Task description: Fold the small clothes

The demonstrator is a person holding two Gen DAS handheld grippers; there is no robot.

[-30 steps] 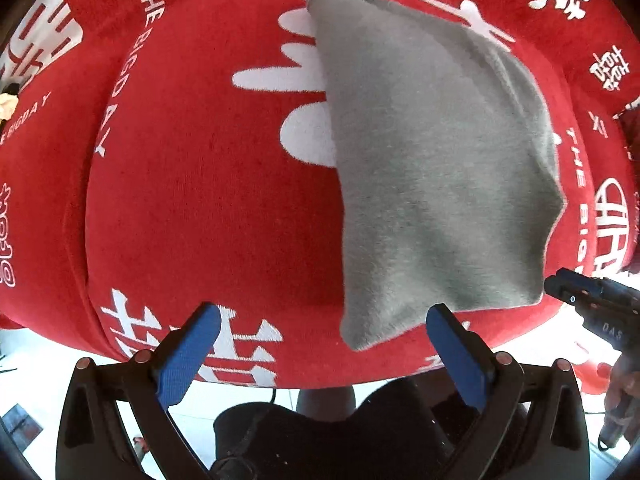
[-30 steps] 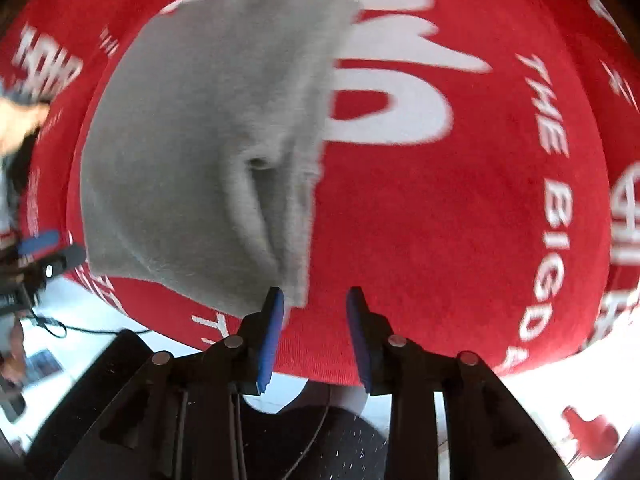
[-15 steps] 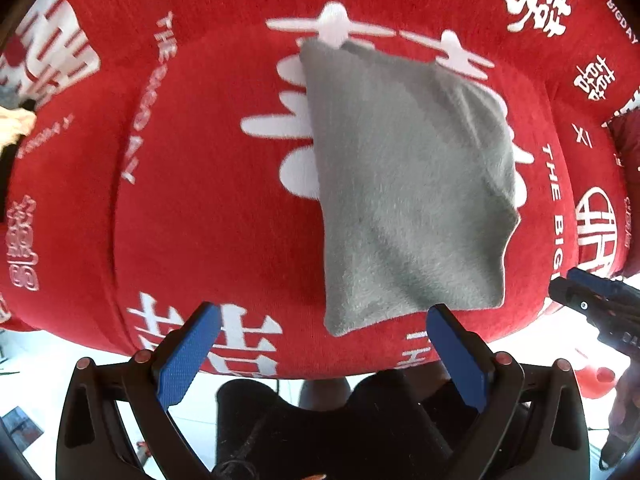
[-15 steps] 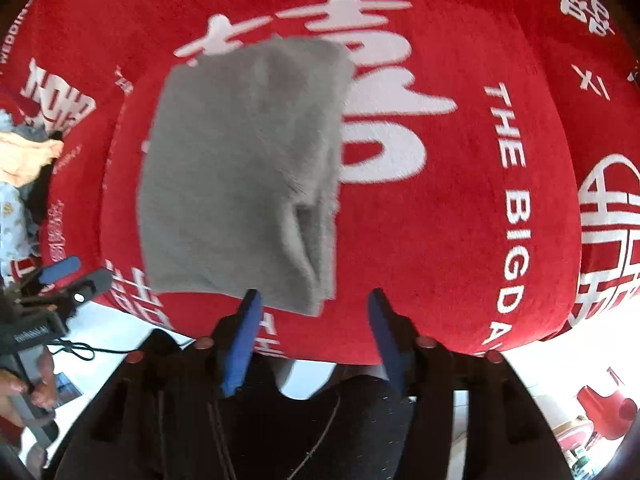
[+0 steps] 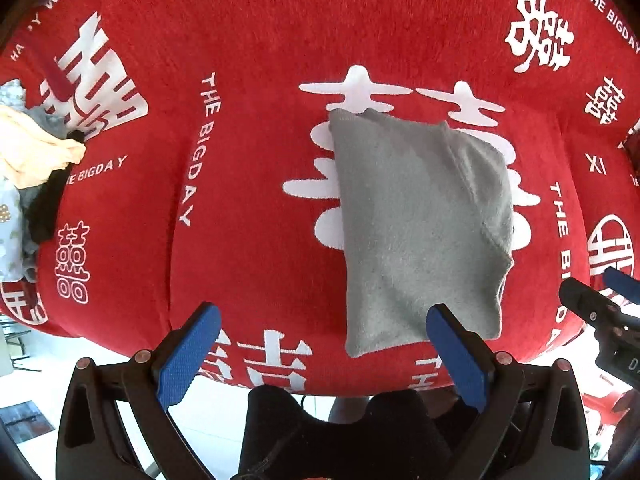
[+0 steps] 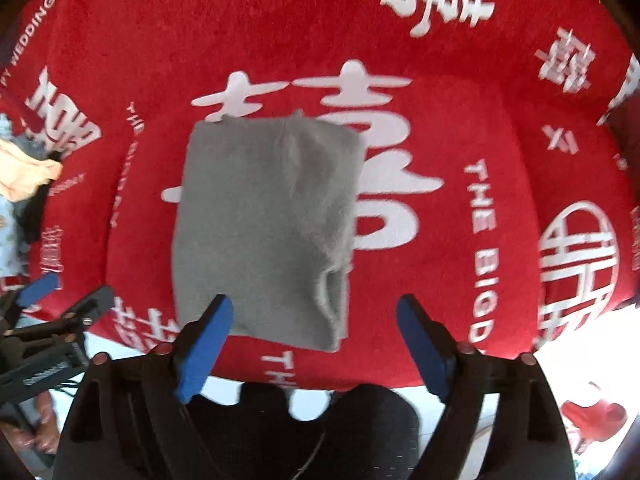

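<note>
The grey garment (image 5: 416, 236) lies folded on the red-covered surface (image 5: 248, 208), near its front edge, with the left hand-held gripper (image 5: 320, 354) and right hand-held gripper (image 6: 316, 344) both released and empty above it, so the next move appears to be setting it aside or taking another piece from the pile (image 5: 28, 184).

Both wrist cams look down over the near edge at red cover (image 5: 248, 240), fairly close. Shared: grey cloth (image 5: 412, 232) (image 6: 260, 224), each seeing the other gripper.
</note>
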